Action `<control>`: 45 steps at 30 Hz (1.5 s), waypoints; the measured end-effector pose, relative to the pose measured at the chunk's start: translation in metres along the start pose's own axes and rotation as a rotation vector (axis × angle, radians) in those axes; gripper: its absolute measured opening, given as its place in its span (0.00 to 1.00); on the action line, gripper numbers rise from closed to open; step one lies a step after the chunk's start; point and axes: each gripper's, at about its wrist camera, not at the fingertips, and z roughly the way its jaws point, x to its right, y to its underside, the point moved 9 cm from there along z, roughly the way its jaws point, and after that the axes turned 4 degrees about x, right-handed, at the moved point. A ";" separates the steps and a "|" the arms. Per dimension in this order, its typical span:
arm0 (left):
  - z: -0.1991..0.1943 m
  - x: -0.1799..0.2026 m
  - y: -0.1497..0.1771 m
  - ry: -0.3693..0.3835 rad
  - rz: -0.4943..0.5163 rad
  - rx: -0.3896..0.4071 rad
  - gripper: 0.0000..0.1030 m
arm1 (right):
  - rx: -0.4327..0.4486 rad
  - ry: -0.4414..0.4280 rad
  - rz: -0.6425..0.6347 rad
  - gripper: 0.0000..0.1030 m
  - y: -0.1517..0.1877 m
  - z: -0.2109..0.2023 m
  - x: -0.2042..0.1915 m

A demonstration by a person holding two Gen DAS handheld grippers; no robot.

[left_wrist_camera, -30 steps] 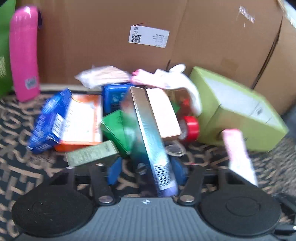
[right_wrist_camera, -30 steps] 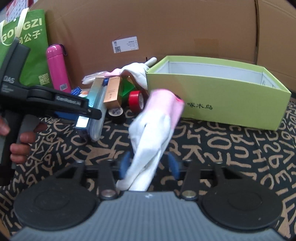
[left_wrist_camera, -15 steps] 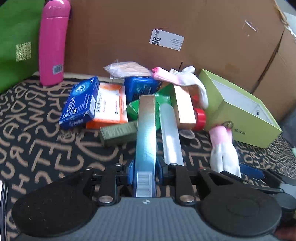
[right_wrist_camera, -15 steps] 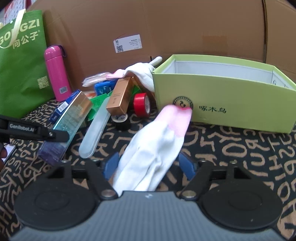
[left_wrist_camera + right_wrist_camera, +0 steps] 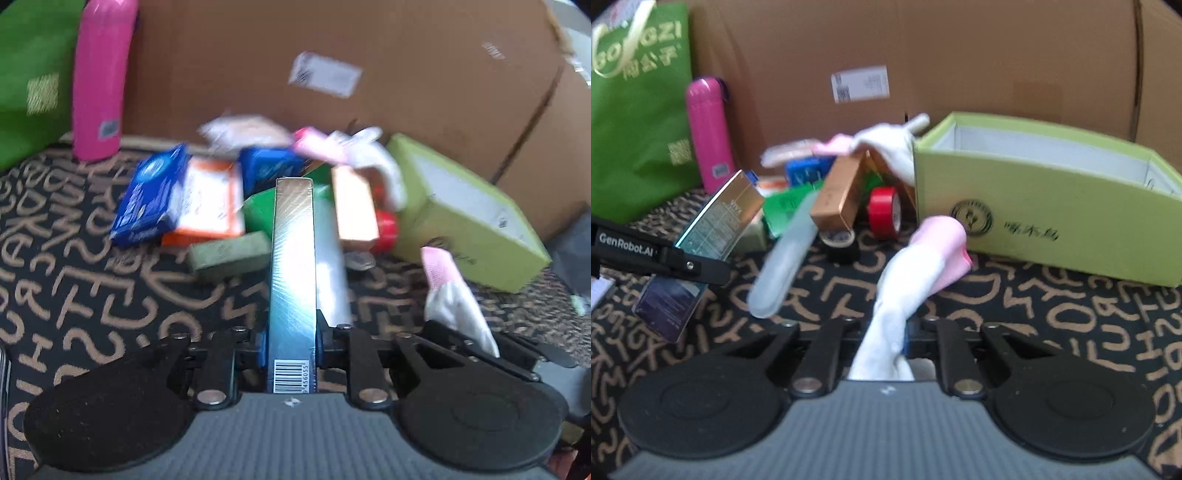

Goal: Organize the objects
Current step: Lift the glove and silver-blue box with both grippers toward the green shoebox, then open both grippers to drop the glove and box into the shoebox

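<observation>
Item 1. Left tool [image 5: 291, 343]: closed on a long iridescent box [image 5: 293, 273], barcode end nearest the lens, box running up the centre of the left wrist frame. In the right wrist frame the same box [image 5: 705, 236] sat at left centre, tilted, clamped partway along its length, clear of the patterned surface [image 5: 1052, 314].

Item 2. Right tool [image 5: 886, 343]: closed on a white glove with pink cuff [image 5: 912, 280], cuff end drooping forward, near the front wall of the green box [image 5: 1052, 221]; whether they touched could not be told.

Item 3. Green box: open-topped, right half of the right wrist frame, inside not fully visible.

Item 4. Unsorted pile, centre of both frames: frosted tube [image 5: 786, 254], copper carton [image 5: 838, 195], red tape roll [image 5: 884, 212], dark tape roll [image 5: 840, 245], blue carton [image 5: 151, 195], orange-and-white carton [image 5: 207, 206], second glove [image 5: 886, 147].

Item 5. Pink flask [image 5: 709, 133] and green bag [image 5: 635, 110], upper left, against the cardboard wall [image 5: 960, 55].

Risks, as judged: the limp glove might snag on the green box rim and drape outside if released low. The long box, held off-centre, might pivot in the jaws or sweep the frosted tube and pile. Both frames were blurred, so fine clearances were uncertain.
</observation>
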 end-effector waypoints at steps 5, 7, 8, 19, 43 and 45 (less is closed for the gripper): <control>-0.015 0.057 -0.040 0.139 0.063 0.063 0.21 | 0.121 -0.001 -0.004 0.11 -0.045 -0.044 0.019; -0.011 0.086 -0.058 0.198 0.092 0.070 0.21 | 0.162 0.003 0.002 0.11 -0.066 -0.056 0.034; -0.008 0.102 -0.067 0.229 0.108 0.072 0.21 | 0.178 0.013 0.000 0.11 -0.078 -0.060 0.043; 0.100 0.199 -0.138 0.280 0.243 0.079 0.22 | 0.169 0.181 -0.057 0.11 -0.154 0.018 0.140; 0.146 0.173 -0.133 0.181 0.203 0.124 0.81 | -0.010 0.155 0.017 0.78 -0.103 0.094 0.166; 0.130 0.171 -0.132 0.185 0.203 0.140 0.81 | 0.013 0.156 0.017 0.88 -0.107 0.082 0.159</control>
